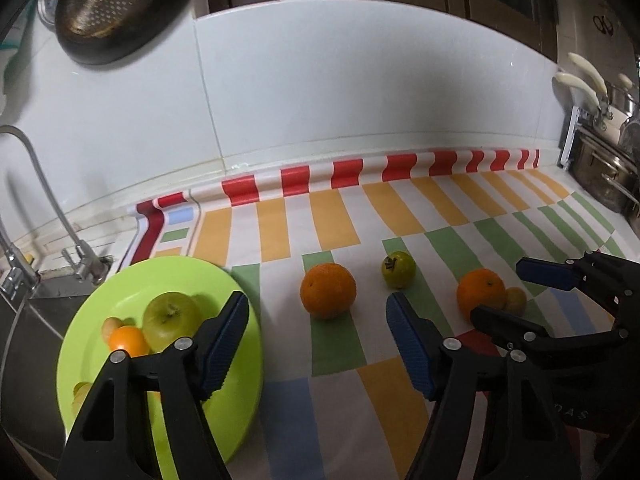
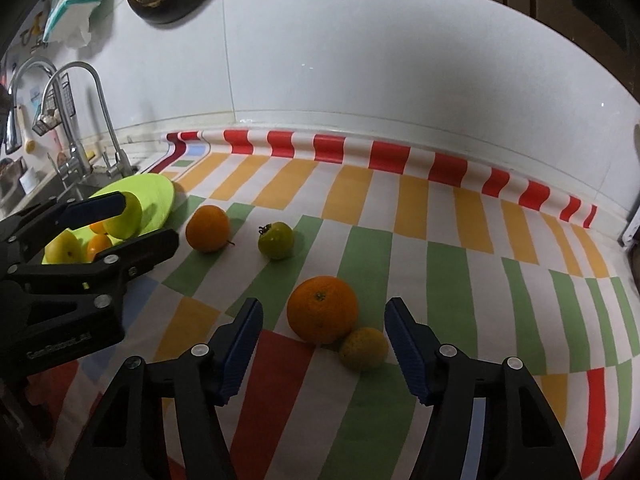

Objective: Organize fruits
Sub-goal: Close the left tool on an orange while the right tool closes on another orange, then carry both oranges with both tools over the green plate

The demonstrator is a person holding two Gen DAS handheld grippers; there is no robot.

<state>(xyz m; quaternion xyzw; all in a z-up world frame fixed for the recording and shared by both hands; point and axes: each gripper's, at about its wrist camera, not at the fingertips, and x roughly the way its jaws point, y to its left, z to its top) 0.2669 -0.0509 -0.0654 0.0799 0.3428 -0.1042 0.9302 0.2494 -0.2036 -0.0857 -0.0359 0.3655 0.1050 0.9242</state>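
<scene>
A lime-green plate [image 1: 240, 360] [image 2: 156, 196] at the left holds a green apple [image 1: 172, 322], a small orange [image 1: 128, 340] and some small yellow fruits. On the striped cloth lie an orange [image 1: 328, 290] [image 2: 208, 228], a green tomato-like fruit [image 1: 398, 270] [image 2: 275, 241], a second orange [image 1: 480, 294] [image 2: 322, 309] and a small yellow fruit [image 1: 516, 299] [image 2: 363, 349] touching it. My left gripper [image 1: 318, 344] [image 2: 136, 224] is open and empty, just short of the first orange. My right gripper [image 2: 324, 354] [image 1: 508, 296] is open around the second orange and yellow fruit.
A sink with a curved faucet [image 2: 80, 128] lies left of the plate. Steel pots [image 1: 604, 176] stand at the right end of the counter. A white tiled wall [image 1: 360, 92] backs the counter. A colander [image 1: 116, 0] hangs above the sink.
</scene>
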